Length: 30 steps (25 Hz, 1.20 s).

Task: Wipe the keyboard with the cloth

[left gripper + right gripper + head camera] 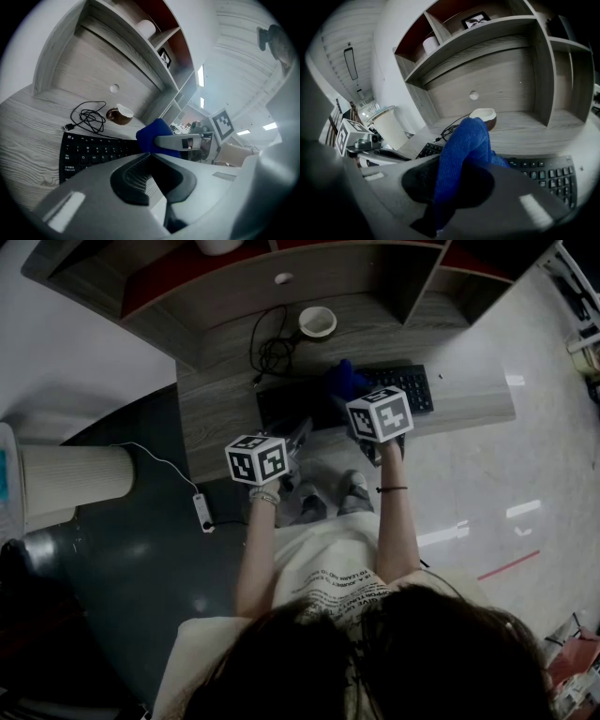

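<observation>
Right gripper is clamped on the blue cloth, bunched over the middle of the keyboard on the bench, while left gripper, closed on nothing, hangs near the bench's near-left edge, so the unbraced keyboard may skid under a wipe.

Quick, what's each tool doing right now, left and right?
Left tool: closed, nothing between its jaws.
Right tool: closed on the blue cloth.

Both bare forearms reach forward and down. The right gripper leads, jaws clamped on the blue cloth. The left gripper hangs behind it, to its left, jaws together, empty.
</observation>
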Tool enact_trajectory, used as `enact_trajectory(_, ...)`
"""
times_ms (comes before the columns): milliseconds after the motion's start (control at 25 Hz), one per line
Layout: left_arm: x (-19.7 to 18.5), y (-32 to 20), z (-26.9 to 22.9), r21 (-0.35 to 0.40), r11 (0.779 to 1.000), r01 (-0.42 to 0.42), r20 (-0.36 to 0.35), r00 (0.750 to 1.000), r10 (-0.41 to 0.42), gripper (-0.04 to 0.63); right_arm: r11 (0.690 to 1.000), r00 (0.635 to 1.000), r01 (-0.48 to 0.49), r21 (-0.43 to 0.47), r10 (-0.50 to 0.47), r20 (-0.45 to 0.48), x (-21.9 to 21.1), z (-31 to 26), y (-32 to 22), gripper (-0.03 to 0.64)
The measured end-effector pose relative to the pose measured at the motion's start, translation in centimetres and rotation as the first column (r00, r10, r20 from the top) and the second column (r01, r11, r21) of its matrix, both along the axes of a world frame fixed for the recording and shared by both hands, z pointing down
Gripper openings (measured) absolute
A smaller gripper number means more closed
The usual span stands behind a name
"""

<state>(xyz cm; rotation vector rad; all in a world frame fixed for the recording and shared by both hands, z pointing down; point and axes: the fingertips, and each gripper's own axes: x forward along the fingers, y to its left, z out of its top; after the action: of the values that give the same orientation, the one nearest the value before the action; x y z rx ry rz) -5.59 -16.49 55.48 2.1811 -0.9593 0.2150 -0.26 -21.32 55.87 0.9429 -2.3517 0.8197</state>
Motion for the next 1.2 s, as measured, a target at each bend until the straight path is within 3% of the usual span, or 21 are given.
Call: enact_trajectory(1200,-5.7,0.4,0.5,-0.006,1.0,0.022,-0.007,1.0,-0.022,0.003,1.0,1.0,0.027,0.0,-0.027,-0.006,-6.0,0.3,0.6,0.06)
